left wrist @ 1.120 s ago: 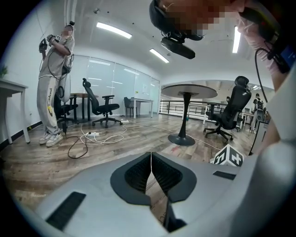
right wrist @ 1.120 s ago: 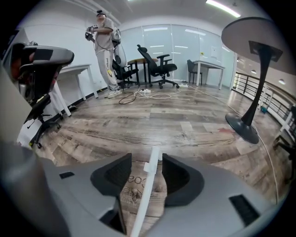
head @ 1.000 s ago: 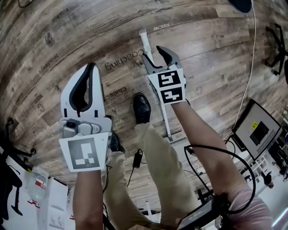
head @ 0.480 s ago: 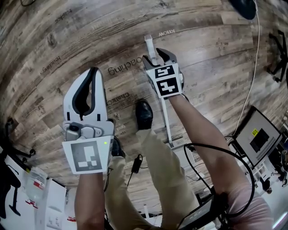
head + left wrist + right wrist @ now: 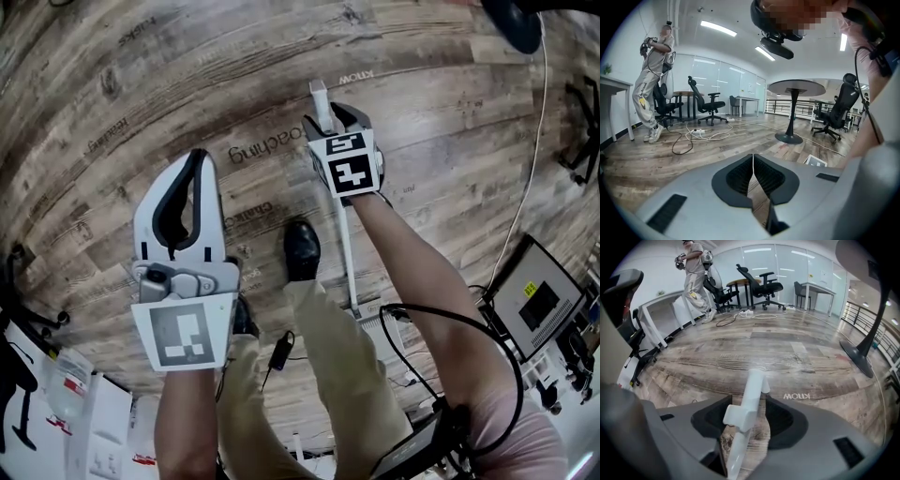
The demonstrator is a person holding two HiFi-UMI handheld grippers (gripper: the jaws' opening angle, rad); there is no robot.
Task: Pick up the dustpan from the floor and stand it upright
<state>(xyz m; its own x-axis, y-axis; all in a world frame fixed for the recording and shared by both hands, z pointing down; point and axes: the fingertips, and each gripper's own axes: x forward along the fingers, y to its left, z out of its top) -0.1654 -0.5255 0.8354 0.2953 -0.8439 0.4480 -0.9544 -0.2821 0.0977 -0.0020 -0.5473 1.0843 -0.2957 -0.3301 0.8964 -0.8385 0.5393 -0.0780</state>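
Looking down in the head view, the brown wood-plank floor [image 5: 450, 141] with printed words on it fills pretty much the whole frame. Next biggest is the person's tan-trousered legs [image 5: 347, 375], running up from the bottom middle.

The white-and-black left gripper [image 5: 199, 159] sits at centre left of the frame, off to the side and well apart from everything. In its own view the left gripper [image 5: 753, 161] has its jaws pressed together at the tips, with nothing between them, just floor past them.

The grey right gripper [image 5: 330, 114] is at upper centre. In its own view the right gripper [image 5: 749, 401] has its jaws closed in on the white plastic long-handled dustpan [image 5: 752, 390]. The pads sit snug on either side of the handle and its end pokes out past them.

In the head view the dustpan's handle [image 5: 345, 253] slants from those jaws to the lower middle, where the ribbed pan end [image 5: 375, 317] sits right beside the leg.

A dark screen [image 5: 536, 292] lies at the right edge, and one black shoe [image 5: 301, 248] is dead centre, just left of the handle.
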